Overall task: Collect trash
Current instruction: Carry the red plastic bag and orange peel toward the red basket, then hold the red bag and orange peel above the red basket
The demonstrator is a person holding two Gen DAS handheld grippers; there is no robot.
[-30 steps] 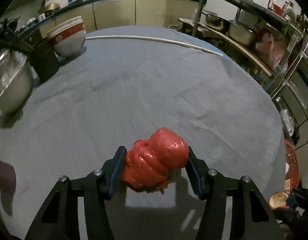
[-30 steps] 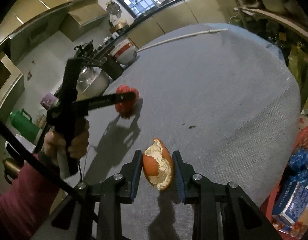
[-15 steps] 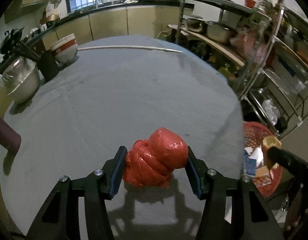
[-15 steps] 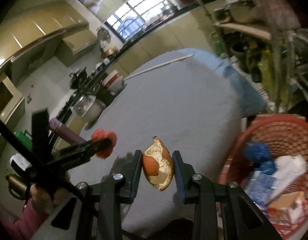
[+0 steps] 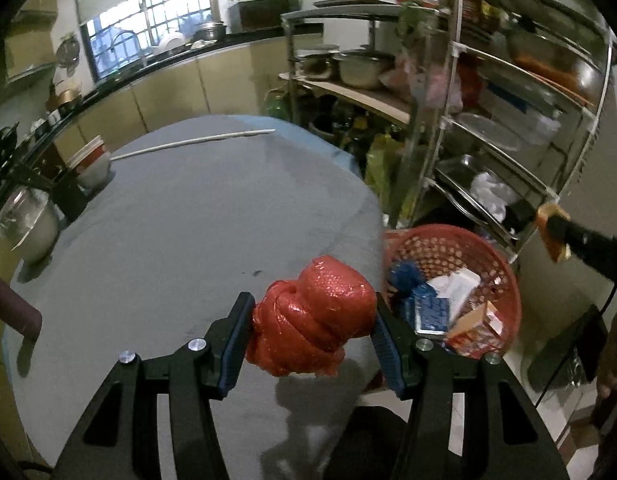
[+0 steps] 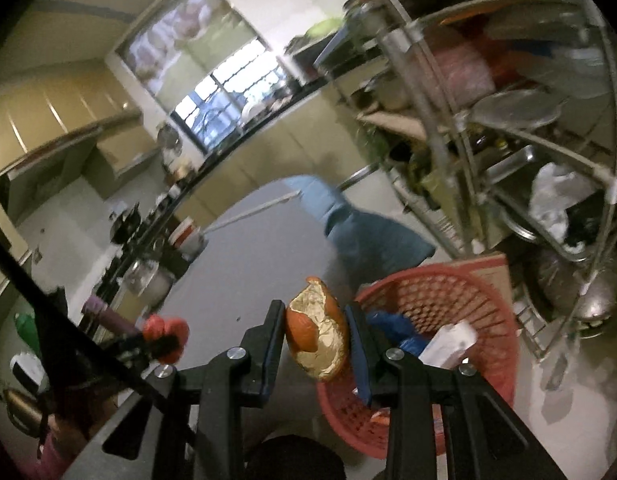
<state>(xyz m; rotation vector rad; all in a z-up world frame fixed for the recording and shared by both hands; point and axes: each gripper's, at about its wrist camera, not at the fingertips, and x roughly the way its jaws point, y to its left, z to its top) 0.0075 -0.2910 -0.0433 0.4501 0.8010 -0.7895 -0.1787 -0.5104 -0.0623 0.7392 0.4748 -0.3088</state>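
Note:
My left gripper (image 5: 313, 322) is shut on a crumpled red plastic bag (image 5: 314, 320) and holds it above the near right edge of the grey table (image 5: 180, 220). My right gripper (image 6: 316, 338) is shut on a piece of orange peel (image 6: 318, 336) and holds it in the air by the left rim of the red trash basket (image 6: 428, 300). The basket (image 5: 448, 248) stands on the floor right of the table and holds a blue wrapper, white paper and a carton. In the left wrist view the peel (image 5: 552, 232) shows at the far right. The red bag (image 6: 166, 334) shows lower left in the right wrist view.
A metal rack (image 5: 488, 120) with pots and trays stands behind the basket. Stacked bowls (image 5: 90, 160), a steel bowl (image 5: 32, 224) and a long white stick (image 5: 192, 142) lie at the table's far side. A blue cloth (image 6: 360, 228) hangs off the table's edge.
Both grippers have lifted their loads and swung right, off the table top toward the red basket. The peel now hangs by the basket's rim. Both grips are unchanged.

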